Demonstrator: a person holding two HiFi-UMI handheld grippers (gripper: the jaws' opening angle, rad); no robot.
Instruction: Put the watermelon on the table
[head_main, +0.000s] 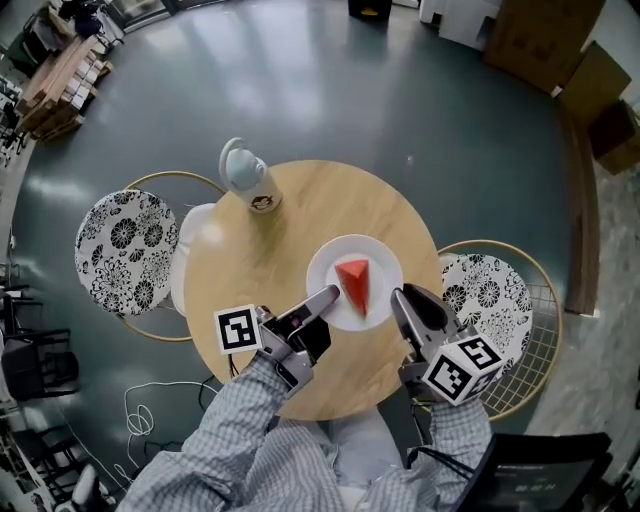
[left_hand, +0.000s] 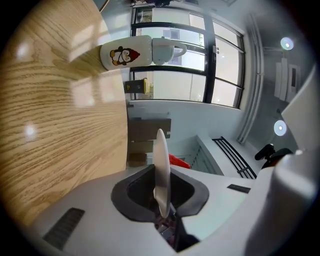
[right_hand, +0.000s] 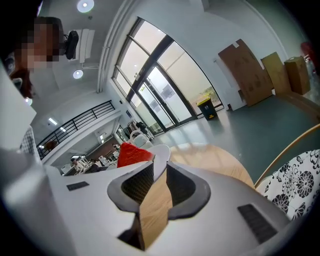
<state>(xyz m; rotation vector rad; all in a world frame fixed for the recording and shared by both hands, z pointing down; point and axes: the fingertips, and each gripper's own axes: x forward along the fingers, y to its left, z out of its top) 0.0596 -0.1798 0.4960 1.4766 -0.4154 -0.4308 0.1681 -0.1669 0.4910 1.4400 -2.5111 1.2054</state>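
A red watermelon wedge (head_main: 353, 283) stands on a white plate (head_main: 335, 262) over the near part of the round wooden table (head_main: 300, 215). My left gripper (head_main: 328, 296) is shut on the plate's left rim. My right gripper (head_main: 398, 296) pinches the right rim. In the left gripper view the plate (left_hand: 161, 165) runs edge-on between the jaws of the gripper (left_hand: 161, 200), with the wedge (left_hand: 179, 161) behind it. In the right gripper view the rim (right_hand: 161, 152) sits at the tips of the gripper (right_hand: 159, 175), beside the wedge (right_hand: 132, 153). Whether the plate rests on the wood I cannot tell.
A white mug (head_main: 245, 175) with a cartoon print stands near the table's far left edge, also seen as a mug (left_hand: 130, 54) in the left gripper view. Patterned chairs flank the table at left (head_main: 125, 250) and right (head_main: 490, 290). Cardboard boxes (head_main: 560, 50) stand far right.
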